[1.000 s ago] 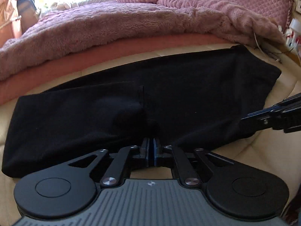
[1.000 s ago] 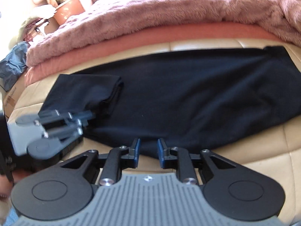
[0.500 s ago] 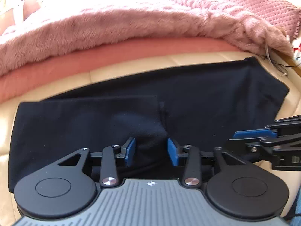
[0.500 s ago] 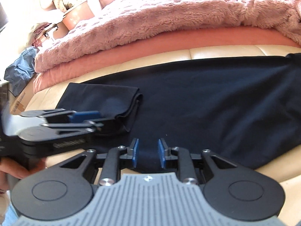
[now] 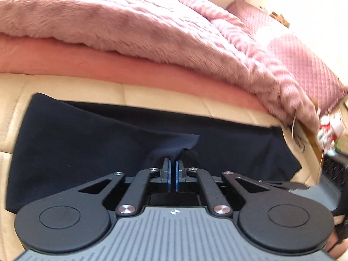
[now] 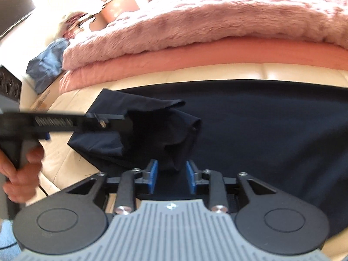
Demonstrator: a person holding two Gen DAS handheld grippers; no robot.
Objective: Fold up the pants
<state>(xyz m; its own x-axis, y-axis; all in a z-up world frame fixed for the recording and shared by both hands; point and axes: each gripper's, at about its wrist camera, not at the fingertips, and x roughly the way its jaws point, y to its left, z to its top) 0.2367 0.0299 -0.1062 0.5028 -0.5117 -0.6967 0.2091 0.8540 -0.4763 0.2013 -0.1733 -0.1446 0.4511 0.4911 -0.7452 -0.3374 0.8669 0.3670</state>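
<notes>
Black pants (image 5: 87, 152) lie spread across a beige cushion (image 5: 65, 87), one leg end folded back over the rest. My left gripper (image 5: 173, 167) is shut on a pinched-up ridge of the pants, which rises to its blue pads. From the right wrist view, the left gripper (image 6: 124, 121) comes in from the left and holds that folded leg end (image 6: 165, 130) lifted off the layer below. My right gripper (image 6: 171, 176) is at the near edge of the pants (image 6: 271, 130). Its jaws are opening, and a hanging tip of cloth sits between the pads without being pressed.
A fluffy pink blanket (image 5: 152, 21) over a salmon sheet (image 5: 108, 65) lines the far side of the cushion. A hand (image 6: 21, 169) grips the left tool's handle. A blue cloth (image 6: 47, 65) and clutter lie far left; small items (image 5: 330, 130) sit at the right end.
The left gripper opened around the fold, then shut on it and carried it up and to the right. The right gripper's jaws spread wider and it shifted toward the lifted fold.
</notes>
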